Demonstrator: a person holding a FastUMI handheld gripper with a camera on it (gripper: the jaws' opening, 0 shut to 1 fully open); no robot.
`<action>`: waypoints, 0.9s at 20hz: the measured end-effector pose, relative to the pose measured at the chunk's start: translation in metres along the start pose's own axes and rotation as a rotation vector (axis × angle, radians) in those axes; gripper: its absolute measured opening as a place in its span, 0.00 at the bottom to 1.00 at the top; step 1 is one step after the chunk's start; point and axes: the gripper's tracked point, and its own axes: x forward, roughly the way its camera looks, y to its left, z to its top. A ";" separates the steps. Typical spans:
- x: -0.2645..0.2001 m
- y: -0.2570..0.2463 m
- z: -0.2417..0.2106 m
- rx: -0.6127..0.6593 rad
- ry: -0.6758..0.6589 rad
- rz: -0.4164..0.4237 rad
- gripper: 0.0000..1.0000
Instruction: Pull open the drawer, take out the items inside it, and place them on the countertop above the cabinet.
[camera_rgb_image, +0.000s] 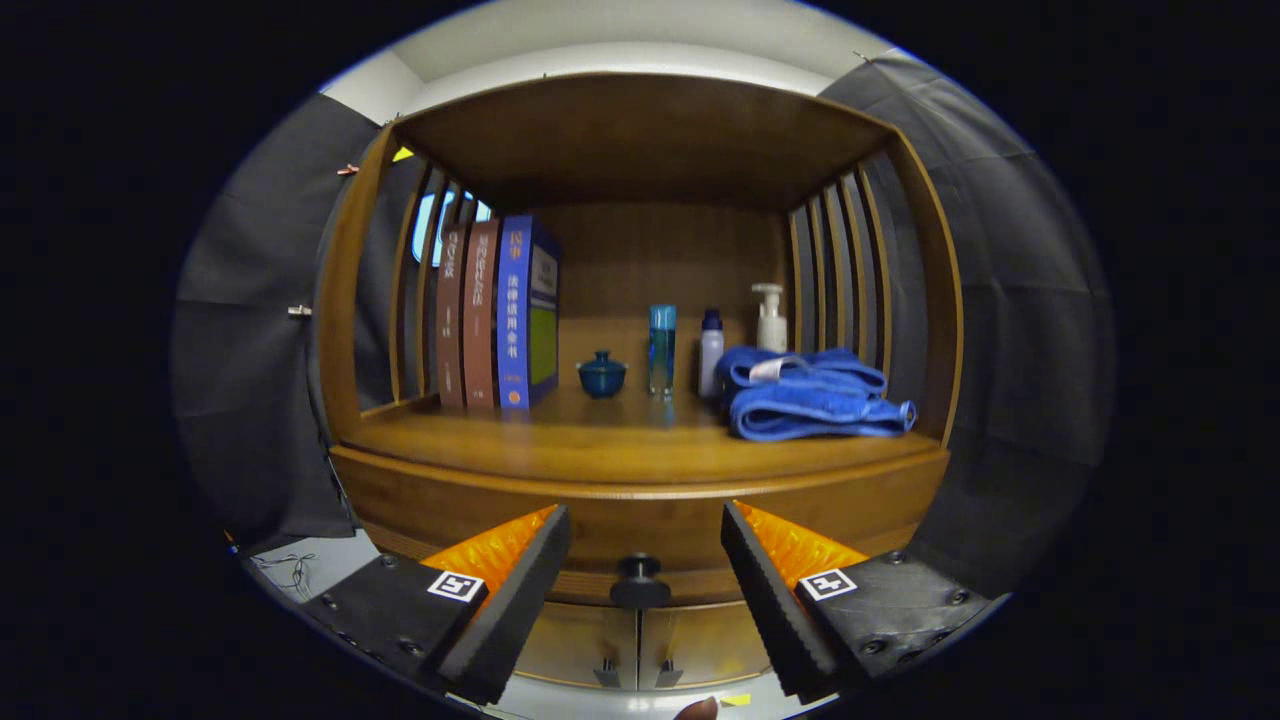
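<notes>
At the frame's lower centre, the gripper (645, 535) spreads its fingers either side of the closed drawer's (640, 520) knob (640, 580).

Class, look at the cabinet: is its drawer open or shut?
Shut: the drawer front sits flush; its knob lies between the open gripper fingers, untouched.

Wooden countertop (620, 450) bears books (495, 315), bottles (662, 350) — folded towels (810, 395).
</notes>
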 end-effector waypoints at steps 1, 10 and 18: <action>0.003 -0.001 -0.011 -0.004 0.019 0.001 0.99; 0.028 0.005 -0.062 0.000 0.124 0.027 0.58; 0.011 0.004 -0.061 0.017 0.125 0.028 0.28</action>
